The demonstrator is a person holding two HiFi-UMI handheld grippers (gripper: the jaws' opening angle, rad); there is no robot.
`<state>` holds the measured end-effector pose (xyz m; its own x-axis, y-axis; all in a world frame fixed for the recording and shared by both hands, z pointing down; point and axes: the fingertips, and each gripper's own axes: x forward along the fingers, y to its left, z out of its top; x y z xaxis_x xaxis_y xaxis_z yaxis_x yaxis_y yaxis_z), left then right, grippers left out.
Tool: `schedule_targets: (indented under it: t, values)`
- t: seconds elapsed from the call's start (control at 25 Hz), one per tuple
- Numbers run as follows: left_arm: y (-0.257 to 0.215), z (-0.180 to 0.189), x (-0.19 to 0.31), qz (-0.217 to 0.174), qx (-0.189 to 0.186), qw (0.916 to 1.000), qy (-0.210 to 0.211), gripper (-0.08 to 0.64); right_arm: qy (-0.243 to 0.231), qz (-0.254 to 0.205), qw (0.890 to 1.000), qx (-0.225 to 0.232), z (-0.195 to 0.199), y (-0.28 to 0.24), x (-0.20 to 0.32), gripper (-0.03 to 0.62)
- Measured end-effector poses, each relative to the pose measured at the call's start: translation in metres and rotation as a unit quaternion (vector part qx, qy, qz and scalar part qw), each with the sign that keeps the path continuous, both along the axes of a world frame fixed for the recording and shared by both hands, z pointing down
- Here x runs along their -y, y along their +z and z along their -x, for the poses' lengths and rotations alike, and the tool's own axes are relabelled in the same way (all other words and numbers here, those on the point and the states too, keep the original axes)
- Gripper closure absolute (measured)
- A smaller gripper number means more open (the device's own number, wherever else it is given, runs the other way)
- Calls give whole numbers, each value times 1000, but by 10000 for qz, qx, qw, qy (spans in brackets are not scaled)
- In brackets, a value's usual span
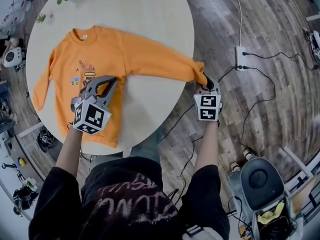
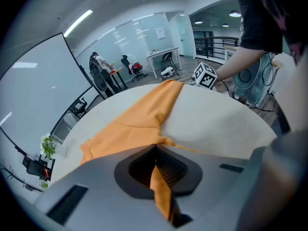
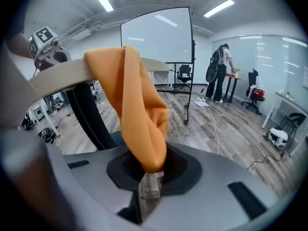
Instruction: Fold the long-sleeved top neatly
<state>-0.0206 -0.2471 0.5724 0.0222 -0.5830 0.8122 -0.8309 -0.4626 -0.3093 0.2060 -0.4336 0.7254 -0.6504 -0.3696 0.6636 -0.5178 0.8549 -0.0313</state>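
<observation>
Sleeve [image 1: 155, 59] of the orange top [image 1: 100, 54] stretched sideways past the round table [image 1: 150, 9] edge, cuff clamped in my right gripper [image 1: 204, 82]. My left gripper [image 1: 109, 81] pinched the body, lying flat, collar away from me.

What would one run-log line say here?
left gripper: shut on orange top | right gripper: shut on sleeve cuff | state: spread unfolded on table

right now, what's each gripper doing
Left gripper: shut on a pinch of the orange top.
Right gripper: shut on the sleeve cuff.
</observation>
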Motion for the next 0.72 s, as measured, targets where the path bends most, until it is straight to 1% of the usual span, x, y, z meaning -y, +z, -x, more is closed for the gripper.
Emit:
schedule_targets:
  t: [0.12, 0.2, 0.28, 0.36, 0.48, 0.6, 0.68, 0.72]
  values:
    - [-1, -3, 1, -19, -52, 10000, 25, 552, -424, 279, 9986, -169, -18, -18, -5, 546]
    - [-6, -8, 2, -61, -125, 9999, 33, 552, -691, 645, 9952, -266, -32, -38, -11, 549]
    - [-13, -12, 1, -111, -191, 9997, 61, 552, -892, 1121, 9893, -288, -45, -64, -20, 550]
    - [-22, -16, -4, -161, -223, 9995, 127, 552, -1139, 1729, 9781, -227, -52, -95, -35, 551]
    - [-36, -18, -16, -261, -270, 9991, 205, 552, -1640, 2603, 9514, -84, -53, -142, -67, 551]
    - [-47, -19, -23, -401, -352, 9983, 223, 552, -1917, 3079, 9319, 48, -48, -180, -83, 551]
    - [-52, -20, -27, -473, -370, 9978, 279, 552, -1939, 3341, 9221, 215, -40, -200, -90, 551]
    - [-55, -21, -29, -514, -378, 9975, 312, 552, -1864, 3484, 9180, 344, -35, -210, -91, 551]
